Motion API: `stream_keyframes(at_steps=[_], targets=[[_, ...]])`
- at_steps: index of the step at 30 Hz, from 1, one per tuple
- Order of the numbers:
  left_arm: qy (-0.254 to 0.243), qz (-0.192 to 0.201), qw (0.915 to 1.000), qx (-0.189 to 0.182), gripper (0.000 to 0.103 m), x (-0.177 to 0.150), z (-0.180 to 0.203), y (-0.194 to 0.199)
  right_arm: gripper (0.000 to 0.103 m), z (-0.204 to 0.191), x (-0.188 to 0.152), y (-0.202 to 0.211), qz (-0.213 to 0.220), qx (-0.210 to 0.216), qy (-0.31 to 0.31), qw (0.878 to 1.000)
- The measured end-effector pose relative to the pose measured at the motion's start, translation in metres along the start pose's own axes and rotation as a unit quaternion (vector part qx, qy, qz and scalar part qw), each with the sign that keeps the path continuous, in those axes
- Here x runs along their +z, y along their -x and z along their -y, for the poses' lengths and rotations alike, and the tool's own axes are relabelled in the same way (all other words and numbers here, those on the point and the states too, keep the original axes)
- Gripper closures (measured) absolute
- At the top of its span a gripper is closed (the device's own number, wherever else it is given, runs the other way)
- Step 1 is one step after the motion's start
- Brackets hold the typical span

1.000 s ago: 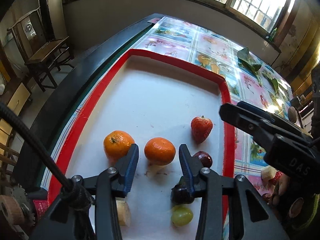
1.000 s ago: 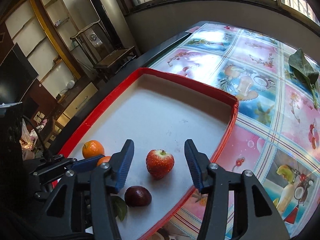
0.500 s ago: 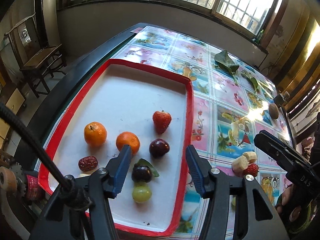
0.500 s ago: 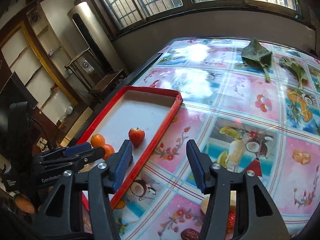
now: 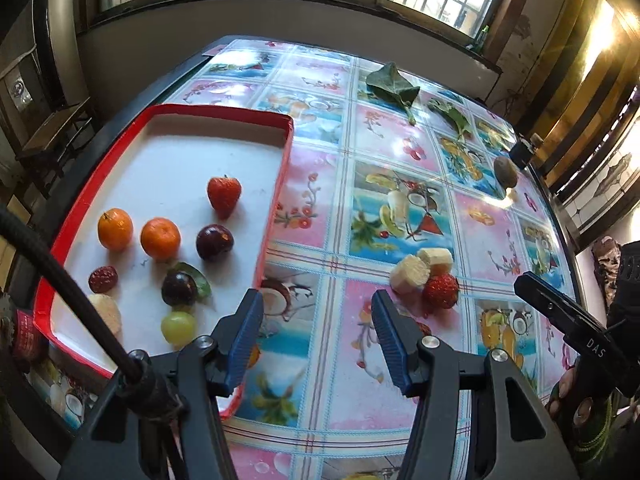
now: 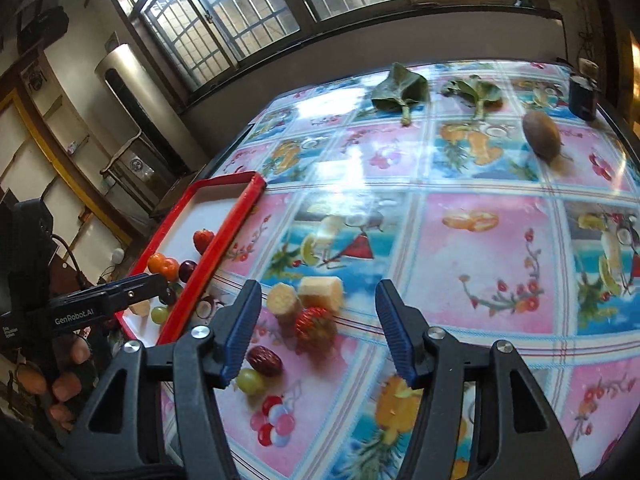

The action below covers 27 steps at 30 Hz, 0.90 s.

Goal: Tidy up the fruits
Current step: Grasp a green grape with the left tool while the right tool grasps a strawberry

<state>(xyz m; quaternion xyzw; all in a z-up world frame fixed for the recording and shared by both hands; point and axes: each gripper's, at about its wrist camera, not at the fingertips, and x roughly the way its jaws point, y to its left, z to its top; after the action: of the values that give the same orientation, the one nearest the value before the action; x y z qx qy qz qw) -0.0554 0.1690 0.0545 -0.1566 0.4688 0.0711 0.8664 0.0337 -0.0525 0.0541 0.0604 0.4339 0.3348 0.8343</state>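
Fruit lies in two groups. Inside the red-rimmed tray (image 5: 282, 168) at the left of the surface (image 5: 492, 236): a strawberry (image 5: 224, 195) toward the tray's right side, two oranges (image 5: 115, 229) side by side nearer the left rim, a dark plum (image 5: 214, 242) just right of them, a second dark fruit (image 5: 179, 289) resting against a green leaf, a green grape (image 5: 178, 327) just below it, a red date (image 5: 103, 279) and a pale banana piece (image 5: 105, 314) near the bottom-left corner.

Outside the tray, on the patterned cloth: two banana pieces (image 6: 304, 298) touching each other, a loose strawberry (image 6: 315, 324) just beside them, a loose date (image 6: 264, 359) and a loose grape (image 6: 250, 381) close together nearer the camera. A brown kiwi (image 6: 541, 135) lies well apart toward the far right, with two green leaves (image 6: 400, 90) beyond it near the far edge and a dark jar (image 6: 583, 96) at the corner.

Left gripper (image 5: 318, 340): released, nothing between the fingers; it hangs above the cloth just right of the tray's right rim.

Right gripper (image 6: 318, 330): jaws opening, not pressing on anything; in its own view the loose strawberry and banana pieces appear in the gap, on the cloth beyond the tips. A person's fingers show beside each handle.
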Motion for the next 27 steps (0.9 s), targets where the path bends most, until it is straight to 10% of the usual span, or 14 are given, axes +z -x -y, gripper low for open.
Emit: stream_keyframes(at_steps=[12,27], targets=[[-0.095,-0.026,0.9941,-0.046,0.047,-0.054,0.074,-0.014,0.043,0.049,-0.046,0.030,0.016,-0.041,-0.043,0.998],[-0.063,-0.030,0.9915,-0.110,0.047,-0.063,0.045,-0.025,0.043,0.040,-0.062,0.038,-0.004,-0.096,-0.026,0.995]])
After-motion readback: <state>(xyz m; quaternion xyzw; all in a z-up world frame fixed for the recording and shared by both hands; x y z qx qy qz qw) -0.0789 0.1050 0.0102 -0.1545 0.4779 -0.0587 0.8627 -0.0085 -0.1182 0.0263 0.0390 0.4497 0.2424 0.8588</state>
